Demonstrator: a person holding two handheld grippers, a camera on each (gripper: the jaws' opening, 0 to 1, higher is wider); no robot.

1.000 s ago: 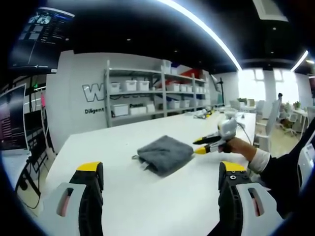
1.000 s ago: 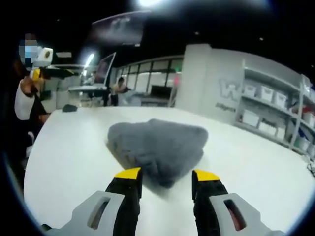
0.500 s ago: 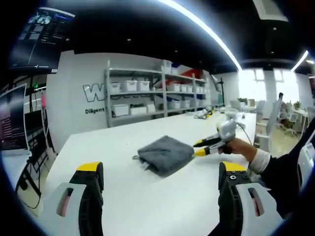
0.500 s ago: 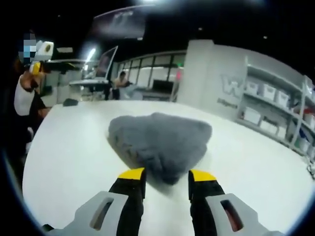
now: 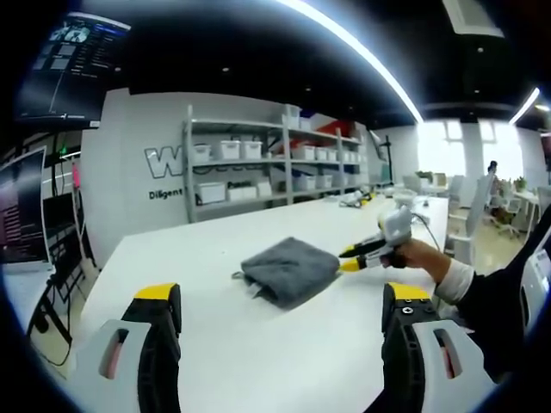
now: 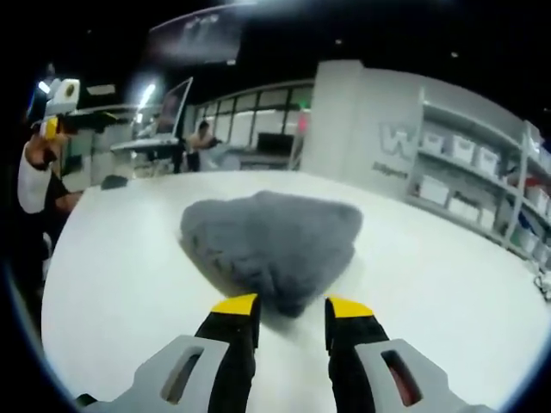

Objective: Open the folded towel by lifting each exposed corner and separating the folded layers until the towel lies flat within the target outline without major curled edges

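Observation:
A grey folded towel lies in the middle of the white table. My left gripper is held back from it, its jaws wide apart with nothing between them. My right gripper comes in from the right in a person's hand, its yellow tips just at the towel's right edge. In the right gripper view the towel spreads ahead, and its near corner points into the gap of my right gripper, which is open. Whether the tips touch the cloth is unclear.
Metal shelves with white bins stand against the back wall beyond the table's far edge. A dark monitor stands off the table to the left. Small items lie at the table's far right end. A person's white sleeve shows at left.
My right gripper has crept closer to the towel's near corner and its jaws have narrowed slightly. The left gripper and the towel have stayed put.

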